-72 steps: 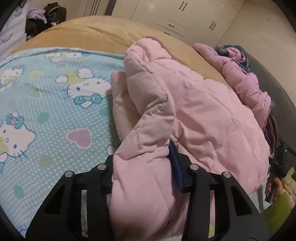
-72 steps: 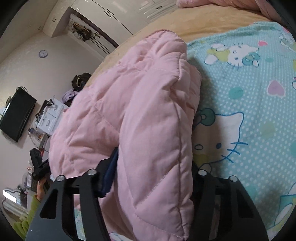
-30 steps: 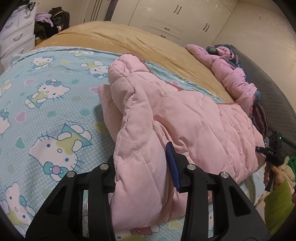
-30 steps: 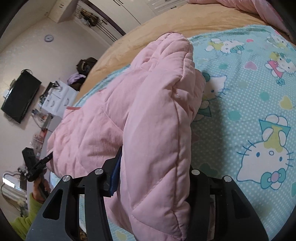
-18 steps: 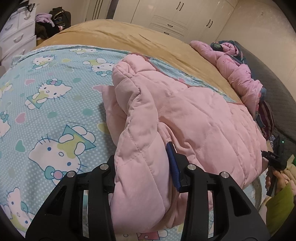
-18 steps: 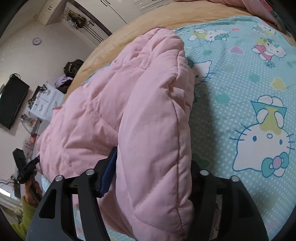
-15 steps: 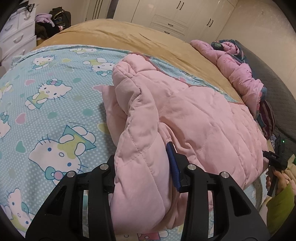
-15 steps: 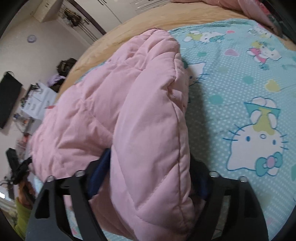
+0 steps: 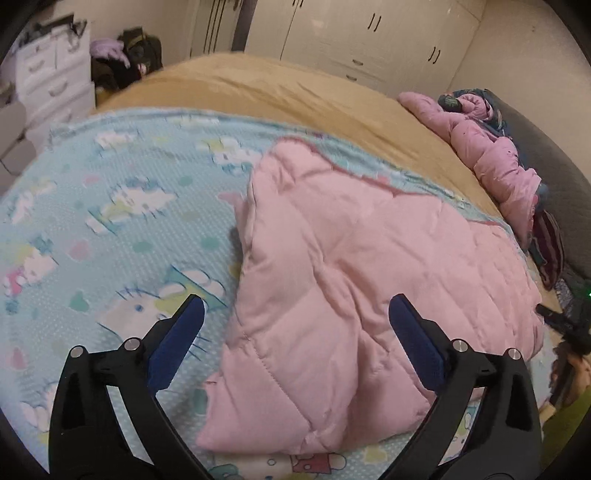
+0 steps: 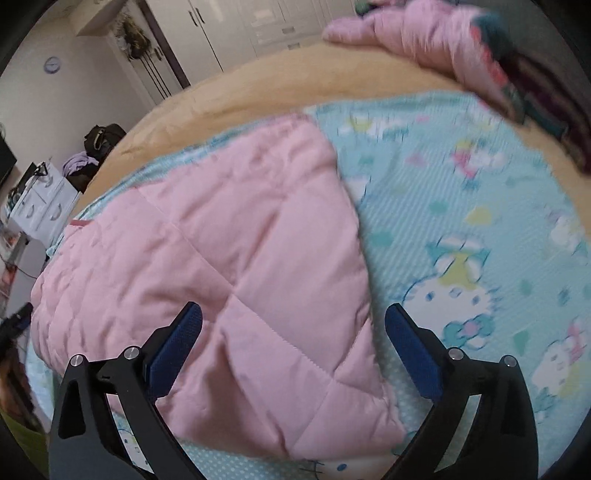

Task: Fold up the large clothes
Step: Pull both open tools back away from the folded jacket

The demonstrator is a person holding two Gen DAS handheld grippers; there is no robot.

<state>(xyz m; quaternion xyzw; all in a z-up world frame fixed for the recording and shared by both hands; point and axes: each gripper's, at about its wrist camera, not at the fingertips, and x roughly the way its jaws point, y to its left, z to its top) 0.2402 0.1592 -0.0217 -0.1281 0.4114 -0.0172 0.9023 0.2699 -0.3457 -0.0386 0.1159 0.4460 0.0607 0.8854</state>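
A pink quilted jacket point(image 9: 369, 258) lies folded flat on a light blue cartoon-cat sheet point(image 9: 110, 221) on the bed. It also shows in the right wrist view point(image 10: 221, 258). My left gripper point(image 9: 297, 314) is open above the jacket's near left corner and holds nothing. My right gripper point(image 10: 293, 325) is open above the jacket's near right corner and holds nothing. The blue pads point(image 9: 177, 343) of both grippers stand wide apart.
A tan blanket point(image 9: 295, 88) covers the far part of the bed. More pink and dark clothes point(image 9: 495, 158) are piled at the far right by a dark headboard. White drawers point(image 9: 55, 81) and wardrobes point(image 9: 369, 33) line the walls.
Both grippers have let go of the jacket and opened wide. The raised folds they held have dropped flat onto the sheet. Both views have pulled back a little.
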